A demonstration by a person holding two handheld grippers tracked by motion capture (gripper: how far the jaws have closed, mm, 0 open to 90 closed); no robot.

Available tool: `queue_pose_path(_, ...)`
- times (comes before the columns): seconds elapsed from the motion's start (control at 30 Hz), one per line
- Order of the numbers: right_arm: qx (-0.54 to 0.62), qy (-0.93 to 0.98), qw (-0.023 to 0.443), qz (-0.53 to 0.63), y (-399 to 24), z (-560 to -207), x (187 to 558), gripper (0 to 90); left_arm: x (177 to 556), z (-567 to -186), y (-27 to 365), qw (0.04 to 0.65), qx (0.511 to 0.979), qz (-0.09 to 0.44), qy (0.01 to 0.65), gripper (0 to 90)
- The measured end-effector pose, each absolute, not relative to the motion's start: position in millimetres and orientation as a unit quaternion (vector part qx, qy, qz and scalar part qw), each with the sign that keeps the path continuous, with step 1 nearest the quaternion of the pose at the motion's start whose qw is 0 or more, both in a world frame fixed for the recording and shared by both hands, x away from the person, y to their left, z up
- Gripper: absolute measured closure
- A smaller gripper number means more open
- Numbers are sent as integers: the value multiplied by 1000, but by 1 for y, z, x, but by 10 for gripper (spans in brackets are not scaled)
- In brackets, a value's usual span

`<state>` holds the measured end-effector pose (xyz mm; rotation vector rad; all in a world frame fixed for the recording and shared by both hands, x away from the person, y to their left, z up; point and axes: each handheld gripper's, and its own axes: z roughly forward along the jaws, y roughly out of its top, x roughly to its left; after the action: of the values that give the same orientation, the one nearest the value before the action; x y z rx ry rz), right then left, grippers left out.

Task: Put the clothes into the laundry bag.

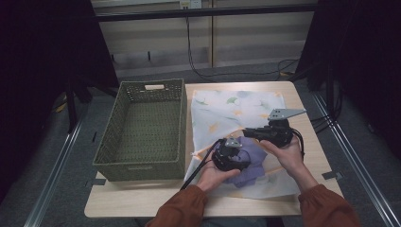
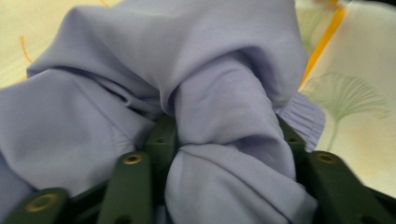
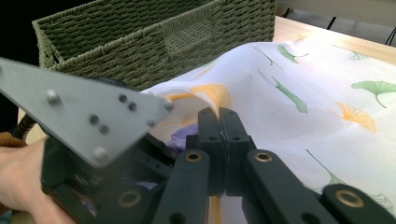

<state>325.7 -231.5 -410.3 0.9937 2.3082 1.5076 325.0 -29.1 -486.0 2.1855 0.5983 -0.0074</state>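
1. The left tongs [image 1: 230,157], low centre of the high view, have a fold of crumpled lilac fabric garment [image 2: 224,112] between their jaws, which press on it.
2. The right tongs [image 3: 219,140] are together, pinching the thin white leaf-printed cloth [image 3: 299,88].
3. That cloth covers the wooden surface [image 1: 142,201].
4. A woven green rectangular basket [image 1: 142,127] stands left.

Basket [image 1: 142,127] left of garment [image 1: 253,156] on cloth [image 1: 236,111]

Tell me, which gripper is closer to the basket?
Left. The left gripper sits on the purple cloth beside the basket; the right gripper is farther off over the sheet.
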Motion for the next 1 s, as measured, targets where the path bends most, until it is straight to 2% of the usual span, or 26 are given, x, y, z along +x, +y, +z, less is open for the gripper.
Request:
queue_pose_path(0.07,338,784,105,511,-232,-411,325,898,323,-480,-24,425,874,1,234,416)
queue_pose_path(0.23,338,788,102,504,-232,-415,322,897,318,-467,-13,436,871,-1,225,294)
queue_pose_path(0.43,338,788,102,504,-232,-416,322,897,314,-454,-4,448,868,6,215,268)
queue_pose_path(0.7,341,788,103,503,-237,-416,319,897,296,-436,13,461,867,11,186,368)
queue_pose_path(0.9,338,788,103,504,-237,-416,319,897,281,-434,23,462,871,1,169,423)
queue_pose_path(1.0,339,790,102,501,-235,-417,318,898,273,-440,29,454,876,13,161,473)
